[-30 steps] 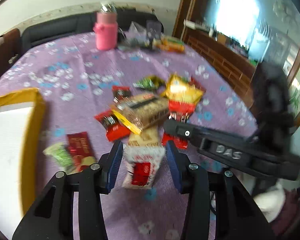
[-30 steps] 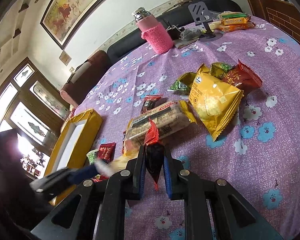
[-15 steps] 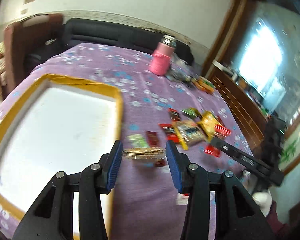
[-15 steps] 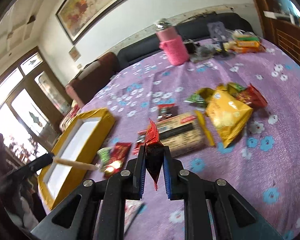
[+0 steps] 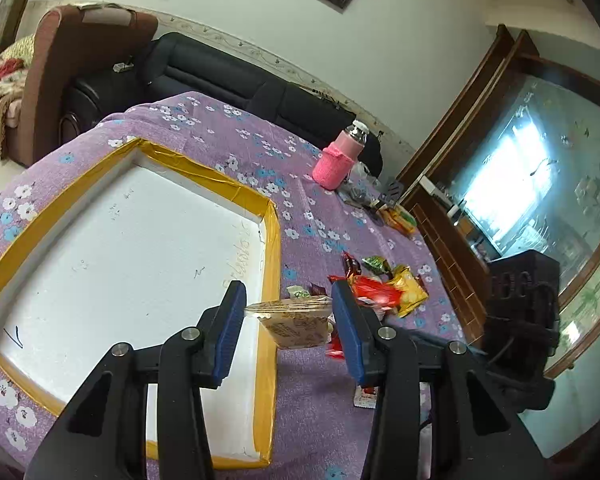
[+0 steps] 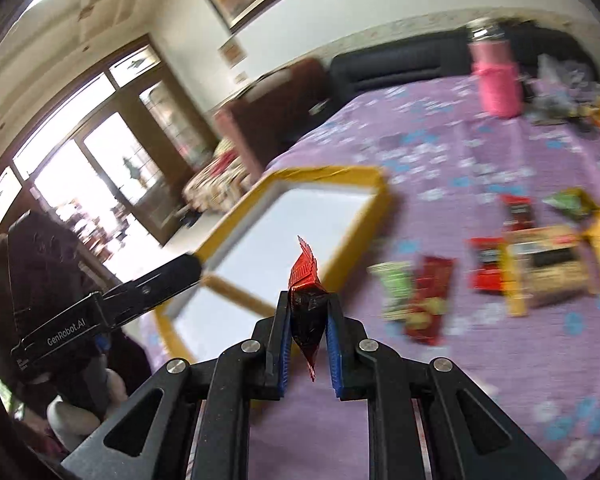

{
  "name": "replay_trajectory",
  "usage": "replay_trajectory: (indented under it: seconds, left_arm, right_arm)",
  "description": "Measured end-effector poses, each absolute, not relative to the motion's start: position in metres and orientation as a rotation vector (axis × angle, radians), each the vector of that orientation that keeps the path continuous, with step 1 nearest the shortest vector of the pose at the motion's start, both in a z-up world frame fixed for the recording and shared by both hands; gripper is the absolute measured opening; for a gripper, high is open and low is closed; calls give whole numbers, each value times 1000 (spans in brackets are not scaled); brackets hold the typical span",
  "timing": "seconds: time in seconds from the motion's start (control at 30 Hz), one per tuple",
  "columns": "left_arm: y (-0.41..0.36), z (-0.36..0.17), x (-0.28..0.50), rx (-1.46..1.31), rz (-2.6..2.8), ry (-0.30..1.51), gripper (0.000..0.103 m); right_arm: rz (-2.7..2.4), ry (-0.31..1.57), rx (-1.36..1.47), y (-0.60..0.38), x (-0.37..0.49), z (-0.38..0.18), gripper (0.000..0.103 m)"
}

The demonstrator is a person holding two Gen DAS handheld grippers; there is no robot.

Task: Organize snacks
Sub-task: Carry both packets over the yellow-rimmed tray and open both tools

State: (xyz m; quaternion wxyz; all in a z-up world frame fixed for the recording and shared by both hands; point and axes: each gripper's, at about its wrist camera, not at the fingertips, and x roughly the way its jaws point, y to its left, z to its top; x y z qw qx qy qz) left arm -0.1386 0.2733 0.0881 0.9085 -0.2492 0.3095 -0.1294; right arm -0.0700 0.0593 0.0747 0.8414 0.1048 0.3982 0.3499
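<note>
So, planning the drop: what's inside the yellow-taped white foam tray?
Yellow-taped white foam tray: only pen marks on its bare floor; left gripper and its beige snack packet cover one corner.

A tan snack packet [image 5: 294,322] hung above the yellow-rimmed white tray's [image 5: 271,256] edge. A crumpled red packet [image 6: 306,300] stood upright. Other snacks [image 6: 536,268] lay scattered beside the tray.

Purple flowered tablecloth [image 5: 308,408] (white and blue blossoms), yellow-rimmed white tray [image 5: 270,264], pink bottle [image 5: 338,160].

Black gripper [image 5: 288,320], blue-lined jaws
</note>
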Motion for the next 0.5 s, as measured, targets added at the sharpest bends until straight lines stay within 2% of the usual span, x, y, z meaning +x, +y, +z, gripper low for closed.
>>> replay_trajectory:
  seconds: [0.27,0.43,0.5]
  left_arm:
    - [328,81,-157,-589,-150,625,43]
    - [353,54,-157,-618,-7,687,43]
    - [361,47,-156,-622,50,704,44]
  right_arm:
    - [906,959,142,152,-66,65,15]
    - [922,1049,58,201,-66,32,15]
    - [908,1066,40,209,-66,23,19]
